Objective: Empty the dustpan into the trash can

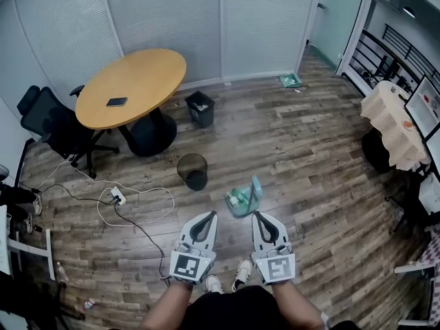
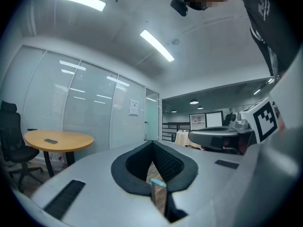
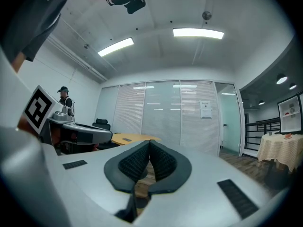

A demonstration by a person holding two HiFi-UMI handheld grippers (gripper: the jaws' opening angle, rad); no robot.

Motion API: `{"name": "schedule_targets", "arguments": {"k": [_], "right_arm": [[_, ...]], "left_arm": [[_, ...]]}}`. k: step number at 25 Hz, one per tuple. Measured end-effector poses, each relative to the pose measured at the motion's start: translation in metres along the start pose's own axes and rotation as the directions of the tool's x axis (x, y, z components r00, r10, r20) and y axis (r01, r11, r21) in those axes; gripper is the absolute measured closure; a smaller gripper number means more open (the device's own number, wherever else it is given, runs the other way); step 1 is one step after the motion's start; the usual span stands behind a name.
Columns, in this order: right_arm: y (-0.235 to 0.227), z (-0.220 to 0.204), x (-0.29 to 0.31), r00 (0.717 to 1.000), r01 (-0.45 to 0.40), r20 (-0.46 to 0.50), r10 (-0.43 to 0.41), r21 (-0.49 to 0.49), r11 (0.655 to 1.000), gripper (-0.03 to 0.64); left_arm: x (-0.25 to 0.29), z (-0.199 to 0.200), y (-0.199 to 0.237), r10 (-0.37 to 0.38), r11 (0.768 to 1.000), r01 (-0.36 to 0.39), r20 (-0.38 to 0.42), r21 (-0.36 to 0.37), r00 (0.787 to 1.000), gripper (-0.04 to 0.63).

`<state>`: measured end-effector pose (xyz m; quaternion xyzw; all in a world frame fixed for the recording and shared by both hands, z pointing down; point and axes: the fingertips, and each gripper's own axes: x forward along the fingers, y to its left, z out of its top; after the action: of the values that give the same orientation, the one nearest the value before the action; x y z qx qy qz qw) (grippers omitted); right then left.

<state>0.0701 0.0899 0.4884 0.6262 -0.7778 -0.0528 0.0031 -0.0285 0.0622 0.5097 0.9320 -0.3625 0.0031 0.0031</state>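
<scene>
A teal dustpan [image 1: 244, 198] stands on the wood floor with litter in it, its handle pointing up. A round black mesh trash can [image 1: 193, 171] is just to its left. Both grippers hover level, near the person's feet and short of the dustpan. My left gripper [image 1: 212, 214] is shut with nothing held, and its tips meet in the left gripper view [image 2: 152, 142], where the dustpan's handle [image 2: 156, 182] shows through the gap below them. My right gripper [image 1: 256, 214] is also shut and empty, tips touching [image 3: 150, 142].
A square black bin [image 1: 200, 108] sits by the round wooden table [image 1: 134, 81], which carries a phone [image 1: 116, 102]. An office chair [image 1: 48, 122] is at left. A power strip [image 1: 115, 197] and cables trail across the floor. A cloth-covered table [image 1: 392, 126] stands at right.
</scene>
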Motion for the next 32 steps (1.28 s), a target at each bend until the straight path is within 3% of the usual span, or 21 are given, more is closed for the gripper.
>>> {"name": "schedule_targets", "arguments": {"k": [7, 17, 27, 32], "right_arm": [[-0.036, -0.027, 0.011, 0.999, -0.014, -0.031, 0.014, 0.004, 1.0, 0.594], [-0.084, -0.088, 0.044, 0.974, 0.035, -0.223, -0.028, 0.027, 0.999, 0.592], [-0.089, -0.12, 0.113, 0.945, 0.106, -0.314, -0.096, 0.014, 0.994, 0.592], [-0.088, -0.133, 0.141, 0.927, 0.167, -0.345, -0.149, 0.024, 0.986, 0.583]], "left_arm": [[0.036, -0.007, -0.007, 0.024, 1.0, -0.024, -0.026, 0.013, 0.999, 0.584], [0.086, -0.032, -0.001, 0.048, 0.999, -0.048, -0.094, 0.008, 0.994, 0.584], [0.143, -0.052, 0.058, -0.073, 0.995, 0.064, -0.115, -0.077, 0.991, 0.584], [0.165, -0.063, 0.093, -0.156, 0.987, 0.148, -0.131, -0.065, 0.979, 0.584]]}}
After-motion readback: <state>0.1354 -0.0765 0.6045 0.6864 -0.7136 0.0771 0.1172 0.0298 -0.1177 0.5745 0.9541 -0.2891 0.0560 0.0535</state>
